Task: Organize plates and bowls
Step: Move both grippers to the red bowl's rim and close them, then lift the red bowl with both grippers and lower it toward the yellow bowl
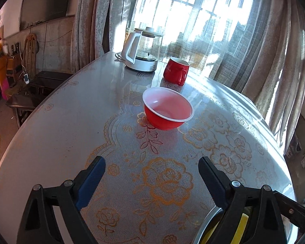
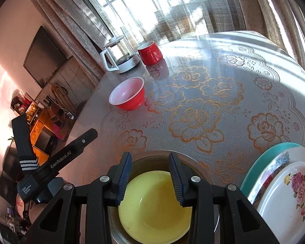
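Note:
A red bowl point(image 1: 167, 109) point(image 2: 128, 94) with a white inside stands upright on the lace-covered table point(image 1: 61, 122). My left gripper point(image 1: 151, 160) is open wide, short of it, with nothing between its fingers. A yellow bowl point(image 2: 152, 203) sits nested in a metal bowl point(image 2: 195, 161). My right gripper point(image 2: 150, 158) hovers over their far rim, jaws partly apart and pressing on nothing. A stack of plates point(image 2: 290, 193), floral ones on a teal plate point(image 2: 260, 158), lies at the right. In the left wrist view, the metal bowl point(image 1: 205, 221) shows at the bottom right, mostly hidden by a finger.
A red mug point(image 1: 175, 71) point(image 2: 150, 52) and a glass kettle point(image 1: 141, 48) point(image 2: 120, 58) stand at the table's far side by the curtained window. The left gripper point(image 2: 56, 125) shows beyond the table's left edge in the right wrist view. Chairs and shelves lie beyond that edge.

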Tool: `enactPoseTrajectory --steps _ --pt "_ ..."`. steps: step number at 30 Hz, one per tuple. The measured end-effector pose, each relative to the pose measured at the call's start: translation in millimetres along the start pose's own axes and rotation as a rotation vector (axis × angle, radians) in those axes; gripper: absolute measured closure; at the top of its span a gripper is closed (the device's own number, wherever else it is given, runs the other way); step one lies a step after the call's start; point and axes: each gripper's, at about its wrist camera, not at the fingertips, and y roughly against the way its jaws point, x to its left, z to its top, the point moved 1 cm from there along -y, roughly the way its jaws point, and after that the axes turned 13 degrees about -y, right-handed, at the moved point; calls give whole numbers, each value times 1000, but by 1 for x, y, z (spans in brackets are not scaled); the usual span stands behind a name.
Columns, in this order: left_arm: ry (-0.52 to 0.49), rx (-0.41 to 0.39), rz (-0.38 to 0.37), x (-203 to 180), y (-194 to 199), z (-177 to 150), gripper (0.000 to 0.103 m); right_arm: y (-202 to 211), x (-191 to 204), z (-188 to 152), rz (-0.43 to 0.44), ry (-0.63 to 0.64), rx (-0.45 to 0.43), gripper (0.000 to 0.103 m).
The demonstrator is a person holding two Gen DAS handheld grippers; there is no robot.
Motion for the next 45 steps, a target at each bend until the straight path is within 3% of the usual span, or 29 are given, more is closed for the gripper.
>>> enactPoseTrajectory --steps 5,9,14,16,22,25,28,34,42,44,45 --pt "58 -69 -3 17 -22 22 10 -20 13 28 10 20 -2 65" --pt "136 -108 -44 34 -43 33 10 -47 21 50 11 0 55 64" --pt "154 -153 -95 47 -62 29 11 -86 34 72 -28 1 128 64" --pt "137 -117 -101 49 -69 31 12 -103 38 80 -24 -1 148 64" --pt "160 -111 -106 61 -73 30 15 -148 51 101 2 -49 162 64" --pt "178 -112 -106 70 -74 30 16 -167 53 110 -30 -79 166 64" --pt "209 -109 -115 79 -75 28 23 -181 49 114 -27 -124 190 64" --pt "220 -92 -157 78 -78 28 39 -189 47 109 -17 -124 210 83" --pt "175 -91 -227 62 -79 32 42 -179 46 98 -20 -102 217 89" --pt "165 -67 -255 59 -83 32 60 -174 46 94 -21 -92 215 89" --pt "161 -53 -270 58 -86 31 63 -171 47 93 -25 -83 211 89"
